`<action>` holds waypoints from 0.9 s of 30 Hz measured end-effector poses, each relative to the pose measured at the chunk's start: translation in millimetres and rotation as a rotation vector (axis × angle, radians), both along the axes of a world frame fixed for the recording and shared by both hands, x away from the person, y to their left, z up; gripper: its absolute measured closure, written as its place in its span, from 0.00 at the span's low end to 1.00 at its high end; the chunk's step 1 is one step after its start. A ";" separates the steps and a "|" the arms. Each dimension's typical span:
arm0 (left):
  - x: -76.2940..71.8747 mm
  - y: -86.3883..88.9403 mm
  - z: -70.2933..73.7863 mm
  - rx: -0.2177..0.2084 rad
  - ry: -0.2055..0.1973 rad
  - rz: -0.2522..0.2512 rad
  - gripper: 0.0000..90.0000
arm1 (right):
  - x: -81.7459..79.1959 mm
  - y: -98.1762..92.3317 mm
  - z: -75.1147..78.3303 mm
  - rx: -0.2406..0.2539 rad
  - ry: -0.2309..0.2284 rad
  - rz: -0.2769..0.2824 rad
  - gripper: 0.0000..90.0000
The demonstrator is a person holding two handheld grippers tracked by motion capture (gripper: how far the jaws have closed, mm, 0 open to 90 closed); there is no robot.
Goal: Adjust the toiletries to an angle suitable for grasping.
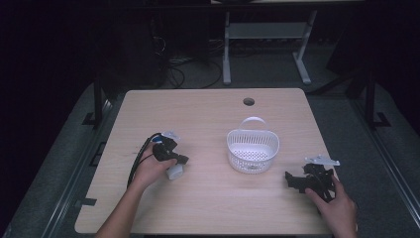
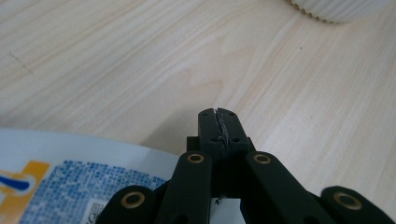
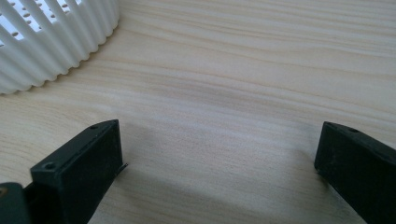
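We find the left claw (image 1: 182,159) closed on nothing, its jaws pressed together above the table (image 1: 208,208). The packet (image 2: 70,182), white with blue print, lies just beside and below those jaws, left of the basket (image 1: 252,148). We judge it light, soft and slippery; grip it across an edge. The right claw (image 1: 291,179) rests open, right of the basket.
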State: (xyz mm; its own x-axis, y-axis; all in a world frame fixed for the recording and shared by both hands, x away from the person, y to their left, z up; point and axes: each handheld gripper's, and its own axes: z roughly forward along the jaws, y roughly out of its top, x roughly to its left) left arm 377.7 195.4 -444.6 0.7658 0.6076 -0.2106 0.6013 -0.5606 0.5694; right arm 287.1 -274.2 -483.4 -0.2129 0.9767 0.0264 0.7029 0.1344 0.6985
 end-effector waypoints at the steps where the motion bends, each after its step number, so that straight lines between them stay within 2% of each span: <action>1: -1.4 0.9 0.2 0.001 0.001 0.000 1.00 | 0.0 0.1 0.0 0.000 0.000 -0.001 0.01; 17: -21.5 20.6 3.4 0.021 -0.001 0.000 1.00 | 0.0 0.1 0.0 0.000 0.001 -0.001 0.01; 25: -30.1 35.2 1.0 0.013 -0.007 0.033 1.00 | 0.0 0.0 0.0 0.000 0.000 0.000 0.01; 27: -33.0 41.8 0.9 0.021 -0.019 0.047 1.00 | 0.0 0.0 0.0 0.000 0.000 0.000 0.01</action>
State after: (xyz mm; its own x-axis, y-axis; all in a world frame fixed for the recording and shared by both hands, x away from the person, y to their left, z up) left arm 344.7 237.2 -443.7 0.7399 0.6472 -0.1834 0.6165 -0.5435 0.5696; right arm 287.1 -274.2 -483.4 -0.2127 0.9768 0.0262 0.7029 0.1343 0.6984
